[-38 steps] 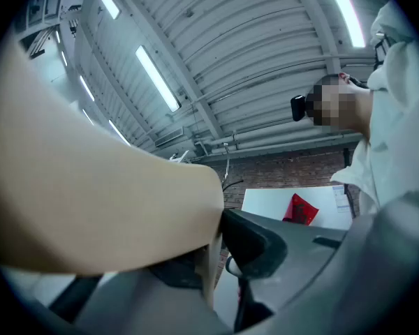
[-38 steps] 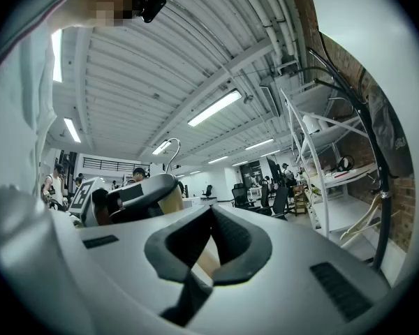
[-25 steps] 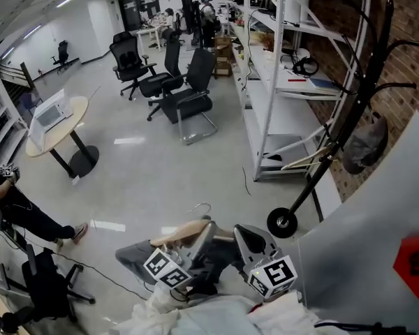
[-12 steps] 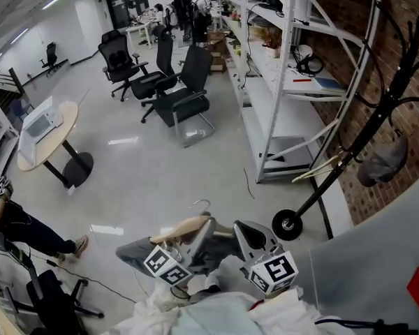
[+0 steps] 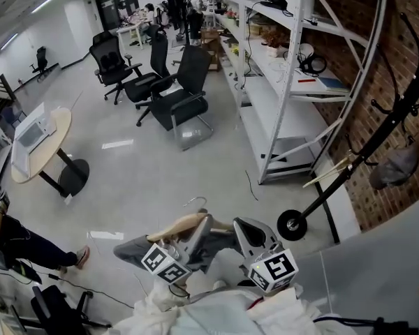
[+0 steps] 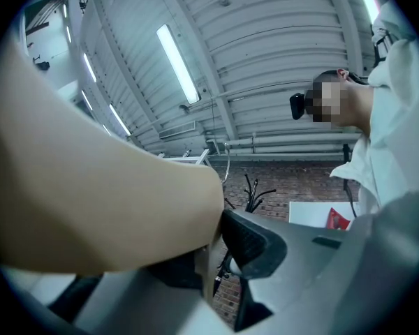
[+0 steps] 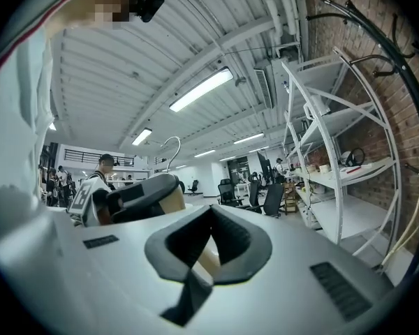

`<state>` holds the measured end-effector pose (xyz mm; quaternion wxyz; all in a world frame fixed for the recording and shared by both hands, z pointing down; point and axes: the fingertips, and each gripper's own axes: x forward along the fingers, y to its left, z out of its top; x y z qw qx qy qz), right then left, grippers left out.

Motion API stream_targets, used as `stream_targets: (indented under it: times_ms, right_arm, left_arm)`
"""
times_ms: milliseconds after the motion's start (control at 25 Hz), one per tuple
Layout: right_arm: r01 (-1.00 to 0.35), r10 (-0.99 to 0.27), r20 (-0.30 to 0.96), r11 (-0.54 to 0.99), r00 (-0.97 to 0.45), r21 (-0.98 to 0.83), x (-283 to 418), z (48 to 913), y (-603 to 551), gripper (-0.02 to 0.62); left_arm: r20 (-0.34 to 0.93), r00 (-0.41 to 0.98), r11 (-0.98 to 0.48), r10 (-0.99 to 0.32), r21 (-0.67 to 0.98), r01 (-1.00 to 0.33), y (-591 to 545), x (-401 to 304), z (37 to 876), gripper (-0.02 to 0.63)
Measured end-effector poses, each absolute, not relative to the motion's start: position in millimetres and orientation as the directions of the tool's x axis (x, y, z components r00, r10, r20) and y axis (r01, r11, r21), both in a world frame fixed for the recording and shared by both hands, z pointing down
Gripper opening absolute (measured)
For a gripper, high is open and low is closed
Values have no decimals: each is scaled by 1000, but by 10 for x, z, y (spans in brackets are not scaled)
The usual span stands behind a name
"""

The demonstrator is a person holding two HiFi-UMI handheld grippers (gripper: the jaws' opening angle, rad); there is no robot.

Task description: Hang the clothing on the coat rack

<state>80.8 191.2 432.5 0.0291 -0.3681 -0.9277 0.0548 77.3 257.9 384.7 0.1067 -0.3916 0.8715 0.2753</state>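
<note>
A wooden hanger [image 5: 184,224] with a metal hook [image 5: 195,201] carries a grey garment [image 5: 134,250] low in the head view. My left gripper [image 5: 199,227] is shut on the hanger's left arm, which fills the left gripper view as a tan bar [image 6: 105,194] against the black pad [image 6: 255,237]. My right gripper [image 5: 241,230] is shut on the hanger's other end, and a tan piece [image 7: 208,255] shows between its pads. The black coat rack [image 5: 394,114] leans at the right by the brick wall, apart from both grippers, and also shows as the coat rack [image 6: 252,190].
A grey item [image 5: 398,165] hangs on the rack, whose base [image 5: 292,225] is just right of my grippers. White metal shelving [image 5: 293,82] runs along the right. Office chairs [image 5: 178,100] and a round table [image 5: 38,145] stand farther out. A person's leg [image 5: 28,246] shows at left.
The whole scene has slid as I carry the hanger along: the coat rack has shifted right and the round table left. Both grips on the hanger look the same.
</note>
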Motion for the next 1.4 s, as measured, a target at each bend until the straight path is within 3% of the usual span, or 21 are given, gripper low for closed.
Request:
stream_targets:
  times_ms: [720, 1400]
  right_arm:
    - [654, 662, 32, 745, -749, -133, 171, 4482, 1994, 21]
    - [524, 528, 3, 845, -849, -107, -1557, 4365, 918, 21]
  left_arm:
    - [-392, -667, 526, -634, 414, -743, 2689, 130, 3997, 89]
    - [-380, -566, 427, -731, 392, -815, 1688, -1578, 3927, 89]
